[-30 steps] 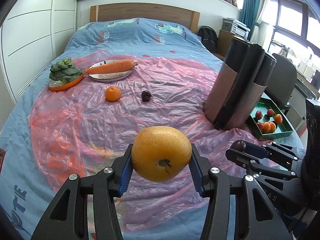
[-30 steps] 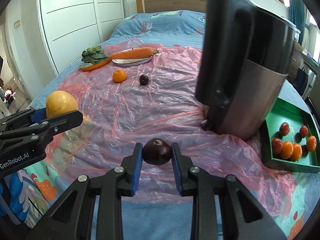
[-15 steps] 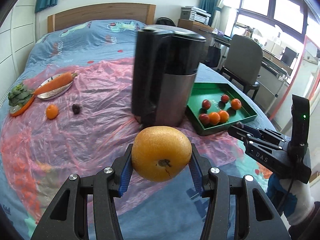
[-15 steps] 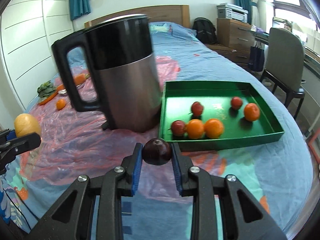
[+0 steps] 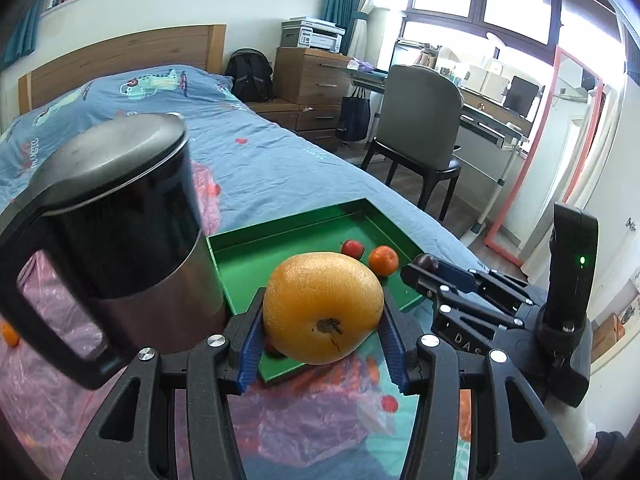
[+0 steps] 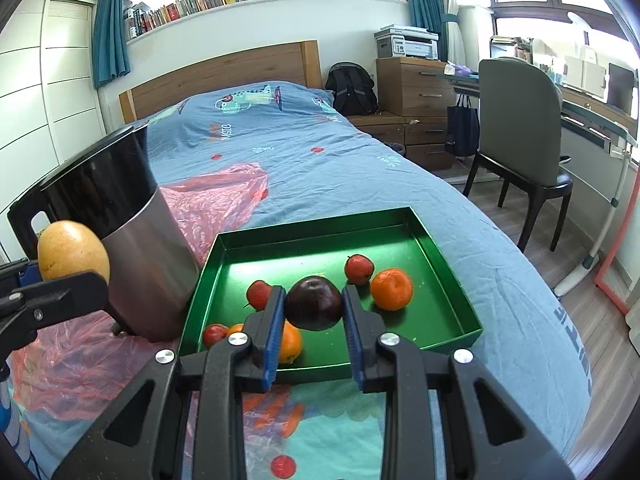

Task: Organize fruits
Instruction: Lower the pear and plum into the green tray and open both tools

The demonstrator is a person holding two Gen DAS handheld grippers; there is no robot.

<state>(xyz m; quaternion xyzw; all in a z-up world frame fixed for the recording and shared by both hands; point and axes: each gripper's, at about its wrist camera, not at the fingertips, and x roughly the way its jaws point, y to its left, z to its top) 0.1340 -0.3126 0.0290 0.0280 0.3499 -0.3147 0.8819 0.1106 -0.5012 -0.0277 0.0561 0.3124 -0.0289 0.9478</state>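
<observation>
My left gripper (image 5: 322, 322) is shut on a large yellow-orange pear (image 5: 322, 307), held above the near edge of the green tray (image 5: 288, 229). My right gripper (image 6: 314, 312) is shut on a dark plum (image 6: 314, 302), held over the tray (image 6: 448, 258). The tray holds small red fruits (image 6: 359, 269) and oranges (image 6: 391, 289). In the right wrist view the left gripper and pear (image 6: 72, 250) show at the far left. In the left wrist view the right gripper (image 5: 428, 266) sits to the right of the pear.
A black and steel kettle (image 5: 116, 232) stands just left of the tray on pink plastic sheeting (image 6: 208, 200) over the blue bed. A small orange (image 5: 10, 334) lies far left. A chair (image 6: 520, 136) and desk stand right of the bed.
Both grippers have swung right and moved toward the green tray, carrying the pear and the plum. The kettle now lies to the left and the tray is close below.
</observation>
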